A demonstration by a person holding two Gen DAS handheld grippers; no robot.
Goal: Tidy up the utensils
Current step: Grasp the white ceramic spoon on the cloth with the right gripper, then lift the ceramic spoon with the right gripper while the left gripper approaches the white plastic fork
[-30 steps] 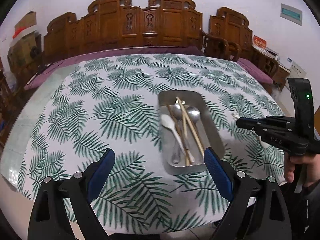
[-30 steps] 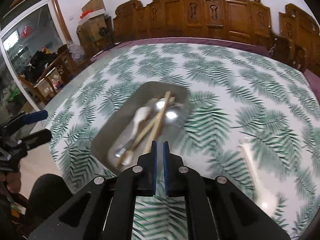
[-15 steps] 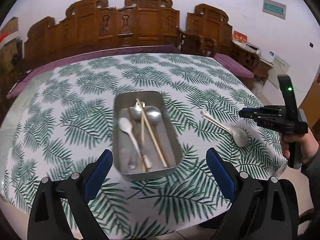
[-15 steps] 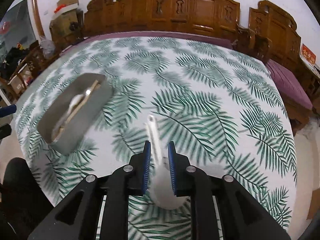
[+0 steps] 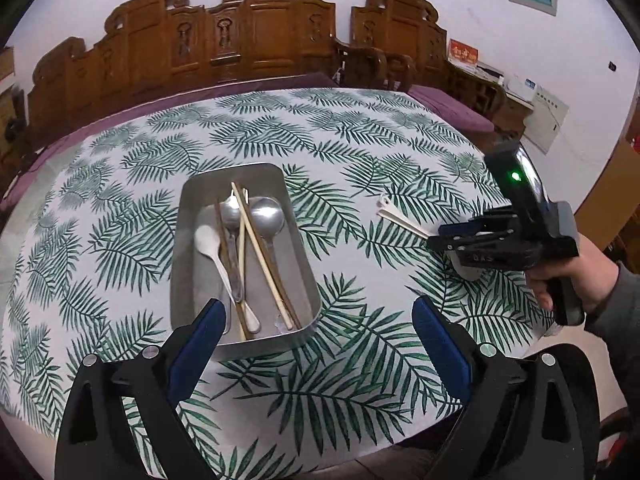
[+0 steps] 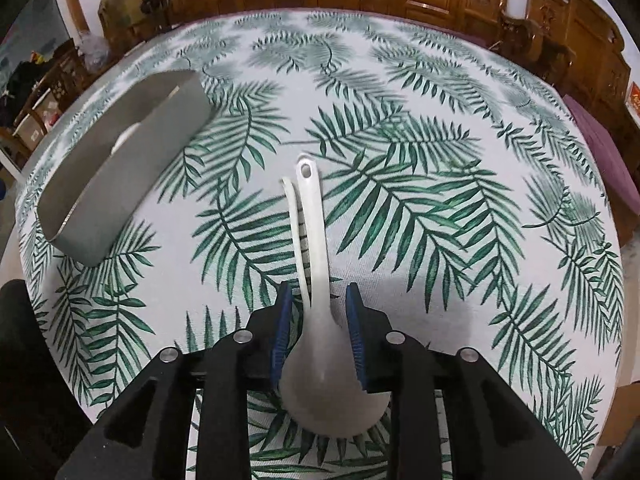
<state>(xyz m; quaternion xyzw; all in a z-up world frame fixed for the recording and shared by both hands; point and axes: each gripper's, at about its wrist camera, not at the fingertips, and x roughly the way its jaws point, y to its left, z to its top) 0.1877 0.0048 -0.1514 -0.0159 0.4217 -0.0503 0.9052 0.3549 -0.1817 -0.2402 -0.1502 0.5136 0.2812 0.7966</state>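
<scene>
Lowered steeply over the white spoon (image 6: 316, 248), right claw (image 6: 316, 300) is opening around it.

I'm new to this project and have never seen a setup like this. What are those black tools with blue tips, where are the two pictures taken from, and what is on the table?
No robot here: a person holds a hand-operated gripper in each hand, and each carries a fisheye camera looking along its fingers. One picture is from the left gripper, open and empty above the metal tray, which holds spoons and chopsticks. It also shows the right gripper in the person's hand. The other is from that right gripper, whose jaws are opening around a white spoon lying on the leaf-print tablecloth; the blue pads do not seem to press it yet.
</scene>
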